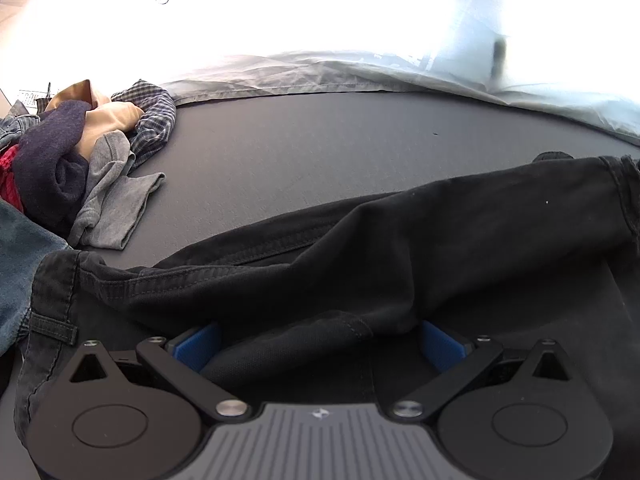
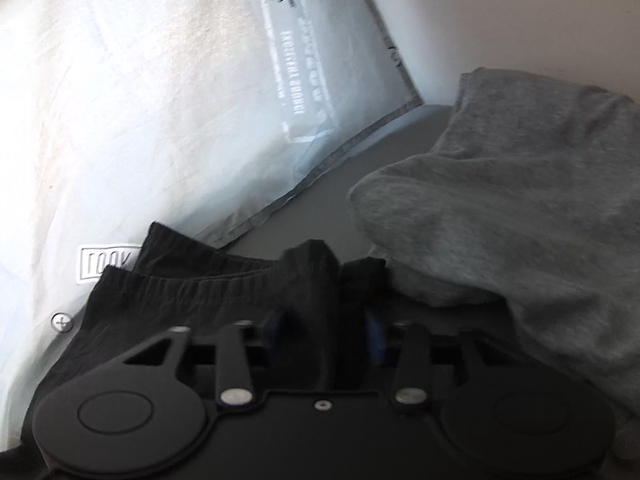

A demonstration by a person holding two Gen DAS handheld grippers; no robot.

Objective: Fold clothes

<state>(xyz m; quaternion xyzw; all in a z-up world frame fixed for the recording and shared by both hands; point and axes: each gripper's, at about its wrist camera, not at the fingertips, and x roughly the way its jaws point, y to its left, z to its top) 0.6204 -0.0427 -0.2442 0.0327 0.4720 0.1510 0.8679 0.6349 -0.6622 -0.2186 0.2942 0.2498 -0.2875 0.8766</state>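
Observation:
Black trousers (image 1: 440,232) lie crumpled across the dark grey surface (image 1: 300,152), waistband and belt loop at the left. My left gripper (image 1: 320,344) hangs low over them, open wide, a loose fold lying between its blue pads (image 1: 198,346) without being pressed. In the right wrist view the trouser leg ends (image 2: 200,292) are bunched up around my right gripper (image 2: 324,334). Its jaws stand narrow, with a raised fold of black cloth filling the gap between them. That view is blurred by motion.
A pile of mixed clothes (image 1: 80,152) sits at the left, with denim below it. A folded grey garment (image 2: 520,200) lies just right of the right gripper. A pale sheet with carrot prints (image 1: 360,68) borders the far side of the surface.

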